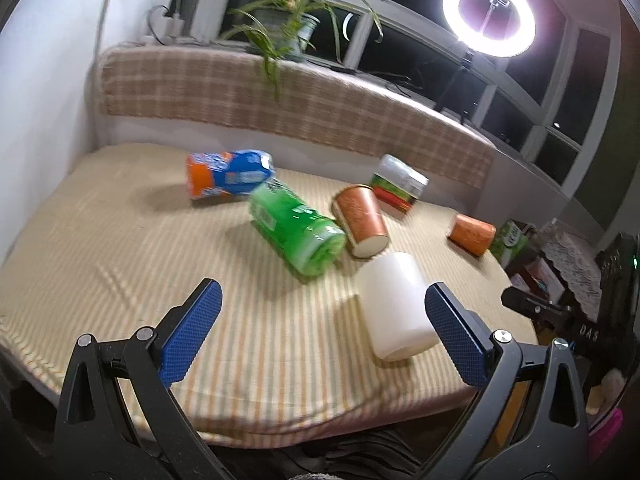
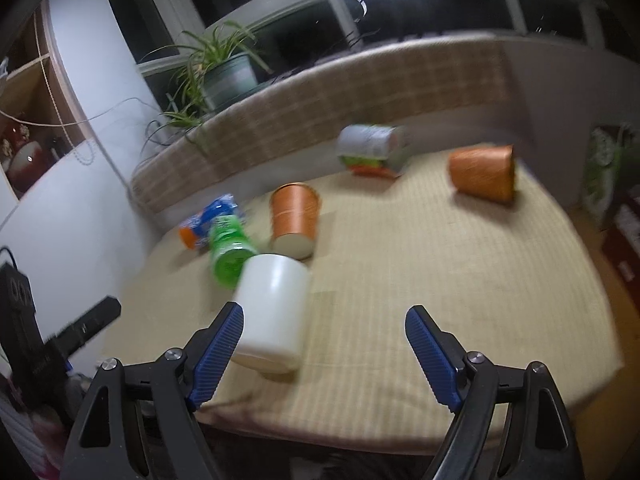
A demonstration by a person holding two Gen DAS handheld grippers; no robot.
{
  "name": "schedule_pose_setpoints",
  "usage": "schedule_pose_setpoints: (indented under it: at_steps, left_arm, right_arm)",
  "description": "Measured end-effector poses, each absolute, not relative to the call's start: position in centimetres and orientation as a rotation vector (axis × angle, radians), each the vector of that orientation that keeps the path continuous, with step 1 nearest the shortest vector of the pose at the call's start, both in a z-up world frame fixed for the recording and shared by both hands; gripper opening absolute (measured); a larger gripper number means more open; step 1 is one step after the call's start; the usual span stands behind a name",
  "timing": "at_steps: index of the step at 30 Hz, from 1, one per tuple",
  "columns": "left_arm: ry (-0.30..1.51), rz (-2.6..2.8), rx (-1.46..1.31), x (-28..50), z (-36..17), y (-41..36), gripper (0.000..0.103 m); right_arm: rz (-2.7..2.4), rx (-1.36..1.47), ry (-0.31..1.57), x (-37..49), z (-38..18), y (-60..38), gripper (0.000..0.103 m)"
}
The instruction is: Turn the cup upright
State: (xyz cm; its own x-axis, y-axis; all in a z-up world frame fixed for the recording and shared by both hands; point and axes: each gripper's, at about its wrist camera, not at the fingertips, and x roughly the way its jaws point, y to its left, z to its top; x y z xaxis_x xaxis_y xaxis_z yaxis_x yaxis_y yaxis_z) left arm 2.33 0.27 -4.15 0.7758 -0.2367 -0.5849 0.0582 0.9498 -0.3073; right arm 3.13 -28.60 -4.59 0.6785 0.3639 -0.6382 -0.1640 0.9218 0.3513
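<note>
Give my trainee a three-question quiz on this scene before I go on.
1. True or false: the white cup stands upright.
2. How many orange cups lie on the table? A) one B) two C) three
3. Fill in: both hand-held grippers, left and right, are ____.

Key
1. False: it lies on its side.
2. B: one beside the green bottle, the other near the far right edge.
3. Open, holding nothing; the white cup lies against the inner side of the left one's right finger in the picture.
</note>
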Motion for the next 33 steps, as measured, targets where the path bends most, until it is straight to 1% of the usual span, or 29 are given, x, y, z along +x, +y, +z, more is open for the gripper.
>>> schedule_pose_setpoints:
  at_steps: [6,8,9,12,16,22,33]
  left_arm:
    - [0.759,-0.290,-0.366,4.8,-5.2,-0.8,0.102]
    - [0.816,-0.349,-0.418,6.0,-5.9,-1.0,0.099]
    - [0.841,-0.371,-0.443,6.5,-6.2,-1.1,0.095]
    - [0.926,-0.442,-0.538,8.4,-7.5,-1.1,0.093]
    - [1.006,-0.495,-0.649,10.5,-8.7,-0.9,0.083]
    - [1.106,-0.545,-0.759,12.7,-11.0,-1.8,0.083]
    - [1.181,-0.529,-0.743,14.5,-13.1,-3.8,0.083]
  right_arm:
    - [0.241,0.265,0.770,2.1,-4.5,-30.7,0.086]
    - [0.217,0.275,0.774,1.9,-4.8,-31.2,0.086]
    - [0.208,0.281,0.778,1.7,-5.0,-31.4,0.086]
    - [0.187,0.311,0.796,1.5,-5.6,-32.3,0.086]
    - [0.169,0.332,0.808,1.7,-6.1,-32.8,0.086]
    - [0.168,0.361,0.823,1.9,-6.7,-33.1,0.086]
    - [0.138,0.392,0.834,1.3,-7.5,-34.9,0.086]
